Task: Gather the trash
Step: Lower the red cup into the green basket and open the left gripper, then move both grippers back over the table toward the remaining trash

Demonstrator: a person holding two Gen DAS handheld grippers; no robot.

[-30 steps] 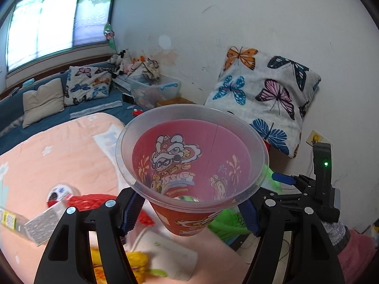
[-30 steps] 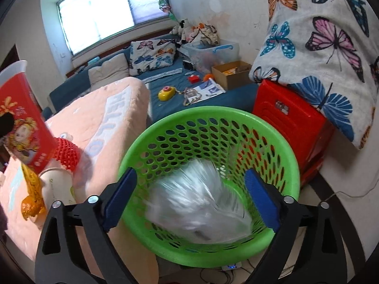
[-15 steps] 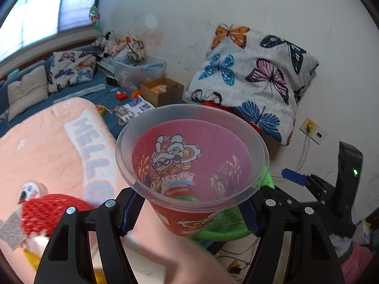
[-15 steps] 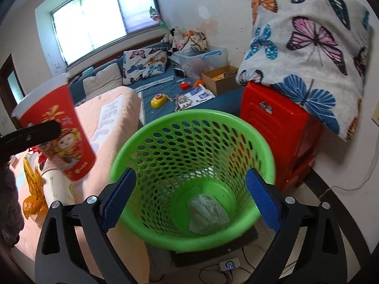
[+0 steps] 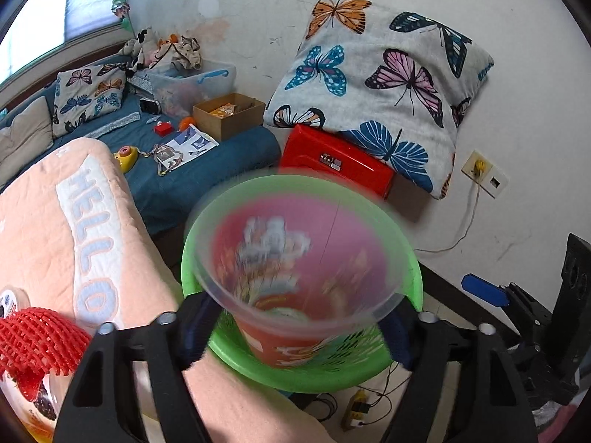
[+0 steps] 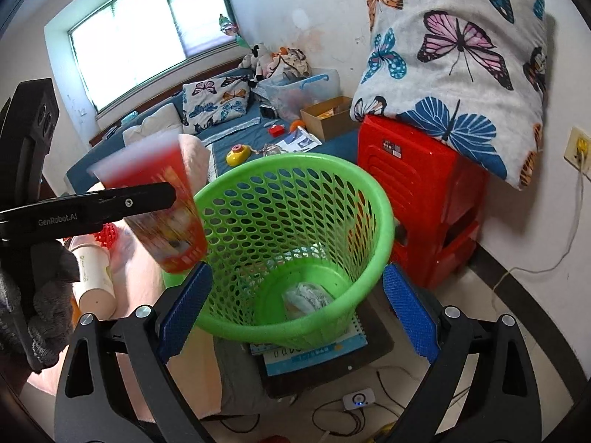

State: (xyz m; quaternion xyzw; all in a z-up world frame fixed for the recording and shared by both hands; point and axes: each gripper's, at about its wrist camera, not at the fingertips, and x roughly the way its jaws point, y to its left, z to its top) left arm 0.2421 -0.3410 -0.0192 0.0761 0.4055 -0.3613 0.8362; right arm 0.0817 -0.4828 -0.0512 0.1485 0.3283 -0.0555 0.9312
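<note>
A red cartoon-printed cup (image 5: 295, 269) with a clear rim hangs blurred between the fingers of my left gripper (image 5: 295, 325), over the near rim of the green mesh basket (image 5: 406, 288). The jaws are opening, and the cup looks loose, slipping downward. From the right wrist view, the cup (image 6: 162, 214) is tilted at the basket's (image 6: 295, 170) left rim, with a left finger (image 6: 110, 203) across it. My right gripper (image 6: 295, 299) stands open before the basket, holding nothing. A crumpled white wrapper (image 6: 308, 295) lies at the basket's bottom.
A red plastic stool (image 6: 417, 192) topped by a butterfly pillow (image 6: 454, 62) stands right of the basket. On the pink blanket (image 5: 55, 240) to the left lie a red foam net (image 5: 33, 339) and a paper cup (image 6: 92, 277). Cables and a power strip (image 6: 358, 400) lie on the floor.
My left gripper carried the cup from above the bed to over the basket, then widened, and the cup now blurs downward. The wrapper dropped to the basket's bottom. The right gripper drew back.
</note>
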